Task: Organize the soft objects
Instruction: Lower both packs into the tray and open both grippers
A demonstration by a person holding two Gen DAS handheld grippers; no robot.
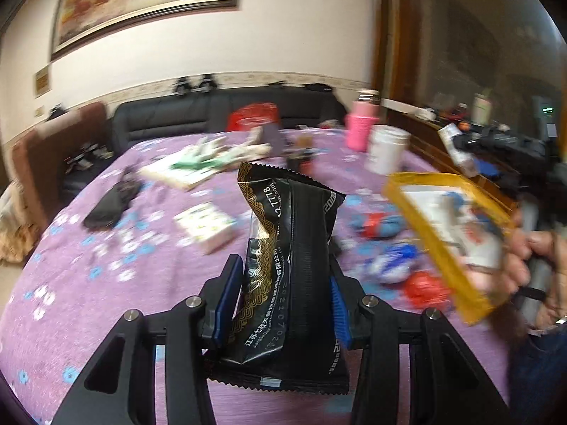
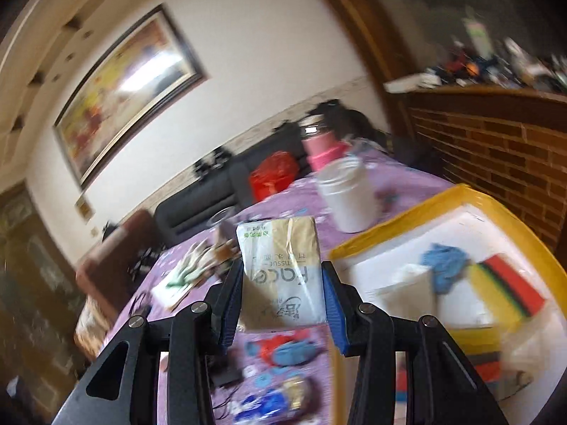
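My left gripper (image 1: 283, 265) is shut on a black packet with gold patterning (image 1: 287, 233), held upright above the purple flowered tablecloth (image 1: 106, 304). My right gripper (image 2: 281, 269) is shut on a beige and white tissue pack (image 2: 283, 276), lifted over the table. To its right stands a yellow-rimmed white bin (image 2: 389, 230) holding a blue cloth (image 2: 443, 265) and striped sponges (image 2: 506, 290). In the left wrist view the same bin (image 1: 436, 248) shows blurred at the right, with a hand (image 1: 524, 248) on a grey handle beside it.
A white jar (image 1: 386, 148) and a pink bottle (image 1: 359, 127) stand at the table's far right. Gloves on a flat book (image 1: 198, 166), a small white box (image 1: 207, 226), a black object (image 1: 110, 205) and blue-red soft items (image 1: 379, 223) lie about. A dark sofa (image 1: 170, 117) is behind.
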